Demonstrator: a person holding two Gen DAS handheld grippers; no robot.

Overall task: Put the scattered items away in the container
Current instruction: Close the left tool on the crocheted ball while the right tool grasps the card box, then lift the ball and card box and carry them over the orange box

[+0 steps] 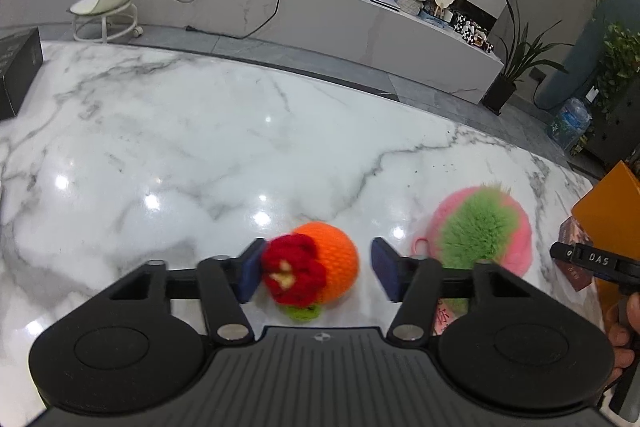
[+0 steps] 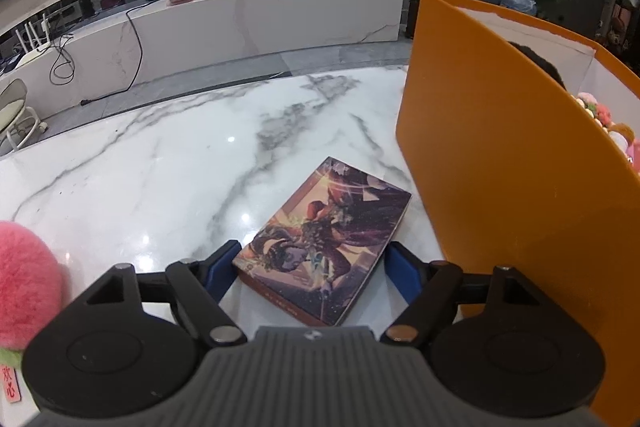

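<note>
My left gripper (image 1: 318, 273) is open around an orange crocheted ball with a red flower (image 1: 316, 269) on the marble table (image 1: 200, 147); the left pad touches the flower, the right pad stands apart. A pink and green fluffy plush (image 1: 482, 229) lies just to its right; it also shows in the right wrist view (image 2: 24, 283). My right gripper (image 2: 316, 273) is open, its pads on either side of a flat illustrated box (image 2: 326, 241) lying on the table. The orange container (image 2: 512, 163) stands right of it, with plush toys (image 2: 604, 119) inside.
A black box (image 1: 18, 71) sits at the table's far left edge. The orange container's corner (image 1: 612, 203) and the right gripper (image 1: 592, 261) show at the right of the left wrist view. Beyond the table are a white counter, a stool and plants.
</note>
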